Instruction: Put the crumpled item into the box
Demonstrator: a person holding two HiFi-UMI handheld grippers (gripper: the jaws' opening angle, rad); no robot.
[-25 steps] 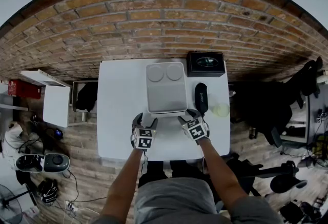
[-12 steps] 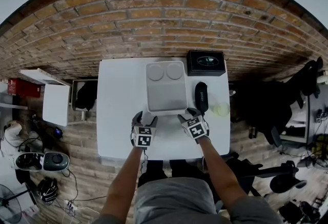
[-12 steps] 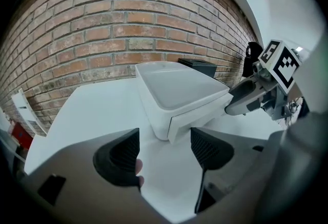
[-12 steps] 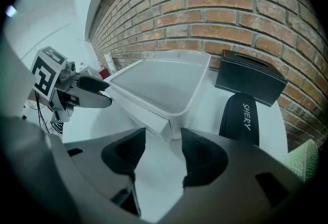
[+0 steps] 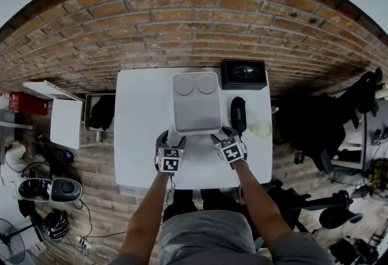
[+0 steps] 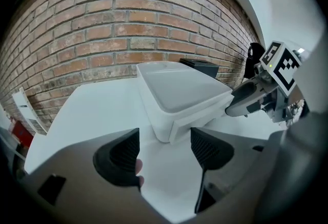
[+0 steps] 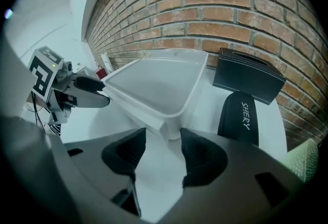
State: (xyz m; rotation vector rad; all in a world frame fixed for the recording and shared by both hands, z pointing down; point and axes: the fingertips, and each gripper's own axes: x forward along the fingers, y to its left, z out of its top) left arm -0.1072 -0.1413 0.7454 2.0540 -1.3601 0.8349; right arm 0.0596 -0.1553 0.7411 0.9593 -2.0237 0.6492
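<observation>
It looks like an office or a lab room: a white desk stands against a brick wall, on a wooden floor with cables, a fan and a wheeled chair base.

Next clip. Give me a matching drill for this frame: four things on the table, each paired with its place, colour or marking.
Things:
1. large box
2. black box
3. black case
4. crumpled item

Descriptions:
a. pale green, right edge
b. far right corner
c. centre
d. lettered SHERY

Pairs: 1-c, 2-b, 3-d, 4-a
</observation>
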